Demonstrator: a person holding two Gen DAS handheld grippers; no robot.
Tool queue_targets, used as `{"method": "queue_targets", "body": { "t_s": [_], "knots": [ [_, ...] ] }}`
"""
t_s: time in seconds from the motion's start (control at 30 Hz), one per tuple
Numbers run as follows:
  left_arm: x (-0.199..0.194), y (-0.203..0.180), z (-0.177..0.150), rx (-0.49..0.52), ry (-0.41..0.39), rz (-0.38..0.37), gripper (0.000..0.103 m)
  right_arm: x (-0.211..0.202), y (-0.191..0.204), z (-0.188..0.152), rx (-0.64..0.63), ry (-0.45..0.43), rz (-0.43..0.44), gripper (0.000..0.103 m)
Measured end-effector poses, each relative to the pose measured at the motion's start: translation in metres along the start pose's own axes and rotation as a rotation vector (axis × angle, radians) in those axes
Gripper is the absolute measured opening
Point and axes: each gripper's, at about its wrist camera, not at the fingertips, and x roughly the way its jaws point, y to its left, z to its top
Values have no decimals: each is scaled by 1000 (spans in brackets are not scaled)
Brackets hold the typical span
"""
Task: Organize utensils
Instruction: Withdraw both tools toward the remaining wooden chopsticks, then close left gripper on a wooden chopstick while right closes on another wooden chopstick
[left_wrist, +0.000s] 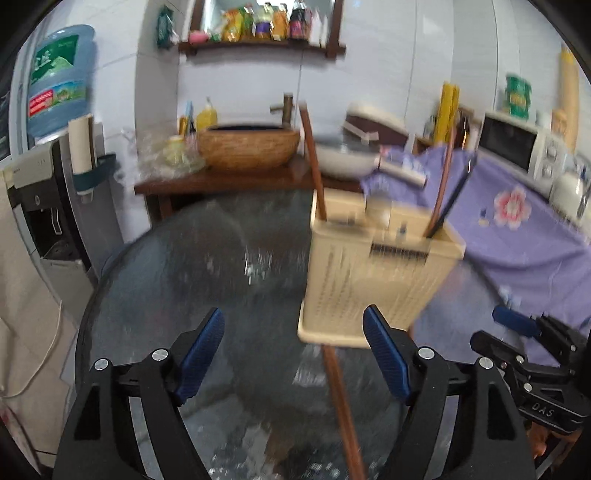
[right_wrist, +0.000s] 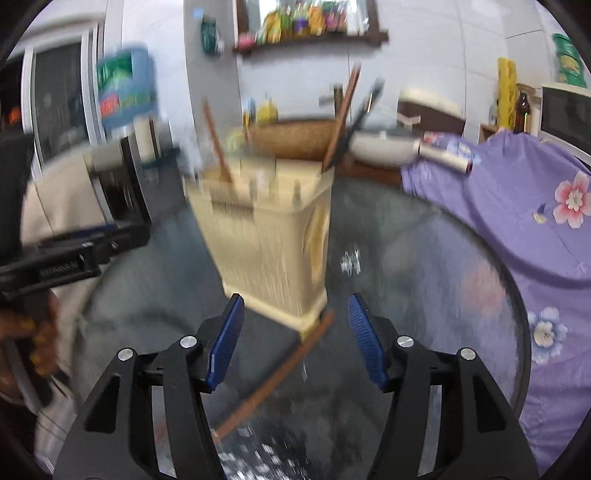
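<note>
A cream plastic utensil holder (left_wrist: 373, 273) stands on the round glass table (left_wrist: 192, 266), with brown chopsticks (left_wrist: 312, 162) and a dark utensil (left_wrist: 452, 203) upright in it. One brown chopstick (left_wrist: 341, 410) lies on the glass in front of the holder. My left gripper (left_wrist: 293, 354) is open and empty, just left of that chopstick. In the right wrist view the holder (right_wrist: 266, 240) is close ahead and the loose chopstick (right_wrist: 277, 376) lies between the fingers of my right gripper (right_wrist: 295, 339), which is open and empty. Both views are blurred.
A purple flowered cloth (right_wrist: 517, 206) covers the table's right side. Behind stand a wooden counter with a woven basin (left_wrist: 249, 147), a white pan (left_wrist: 347, 158), a microwave (left_wrist: 517, 147) and a water dispenser (left_wrist: 55, 177). The right gripper shows at the left view's right edge (left_wrist: 517, 325).
</note>
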Motion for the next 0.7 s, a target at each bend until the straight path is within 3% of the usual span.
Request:
{"method": "queue_targets", "body": {
  "t_s": [0.1, 0.23, 0.7],
  "knots": [
    [20, -6, -29, 65, 84, 20, 68, 22, 6, -26, -17, 95, -20, 59],
    [47, -9, -56, 85, 189, -8, 51, 43, 8, -46, -10, 172, -30, 59],
    [60, -23, -75, 118, 241, -55, 42, 60, 17, -55, -38, 234, -64, 59]
  ]
}}
